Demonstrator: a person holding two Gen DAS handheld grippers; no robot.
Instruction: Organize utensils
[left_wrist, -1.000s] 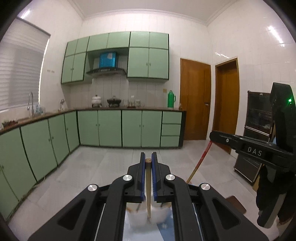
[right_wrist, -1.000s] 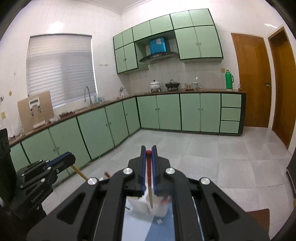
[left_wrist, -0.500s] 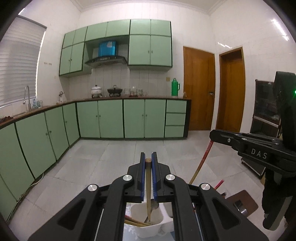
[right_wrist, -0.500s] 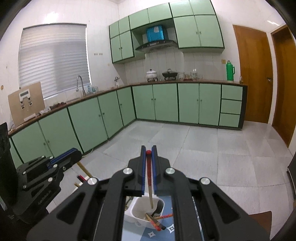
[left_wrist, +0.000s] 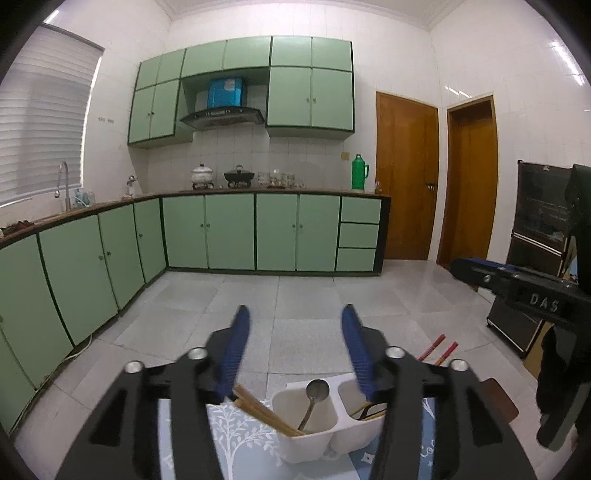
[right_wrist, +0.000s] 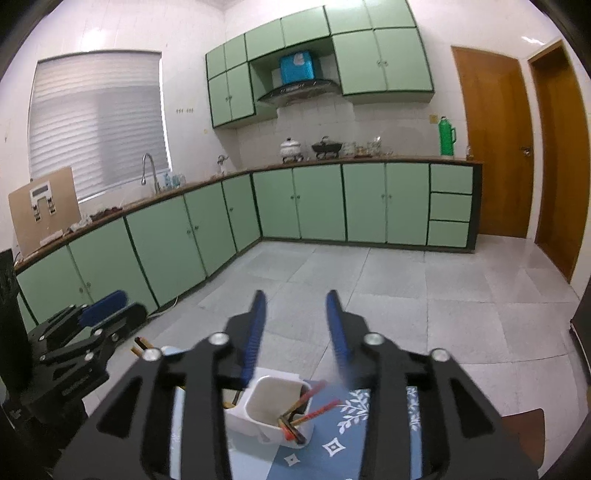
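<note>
A white two-compartment holder (left_wrist: 314, 439) stands on a blue patterned mat (left_wrist: 229, 435), just below both grippers. Its left compartment holds wooden chopsticks (left_wrist: 266, 410) and a metal spoon (left_wrist: 317, 389). Red-ended chopsticks (left_wrist: 437, 345) lean out of the right compartment. My left gripper (left_wrist: 294, 308) hangs above the holder with its jaws opening and nothing between them. In the right wrist view my right gripper (right_wrist: 296, 295) is also opening and empty over the holder (right_wrist: 269, 410), where red chopsticks (right_wrist: 314, 402) rest. Each gripper shows at the edge of the other's view.
Beyond the mat (right_wrist: 351, 424) lies grey tiled floor with green base cabinets (left_wrist: 229, 232) along the left and far walls. Brown doors (left_wrist: 406, 181) and a black cabinet (left_wrist: 535, 229) stand at the right. A brown board corner (left_wrist: 495, 398) sits beside the mat.
Both grippers sank toward the holder and went from shut to open. The left let go of a wooden chopstick and the right a red one; both now lie in the holder.
</note>
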